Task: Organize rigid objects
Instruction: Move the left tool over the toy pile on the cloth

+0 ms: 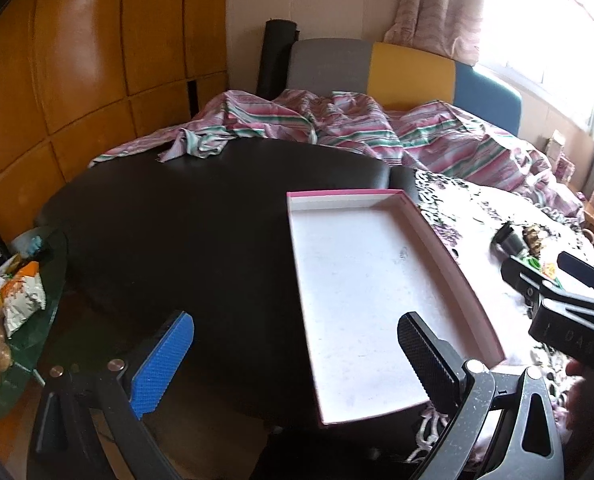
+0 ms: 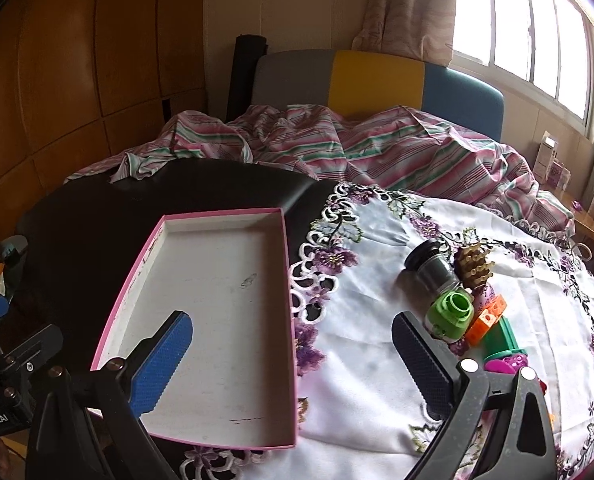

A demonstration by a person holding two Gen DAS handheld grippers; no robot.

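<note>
1. Right wrist view: both grippers wide open and empty, right gripper (image 2: 293, 356), left gripper (image 1: 295, 350).
2. Toys (image 2: 463, 304) clustered tight on the cloth (image 2: 377, 280), right of the empty box (image 2: 217, 300); a grab may knock neighbours.
3. Jar (image 2: 429, 264) lies sideways and could roll.
4. Cloth may snag and drag.

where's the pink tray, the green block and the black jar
pink tray (image 2: 221, 280): right wrist view, bare white floor
green block (image 2: 451, 312): right wrist view, its top face
black jar (image 2: 433, 266): right wrist view, its side
</note>
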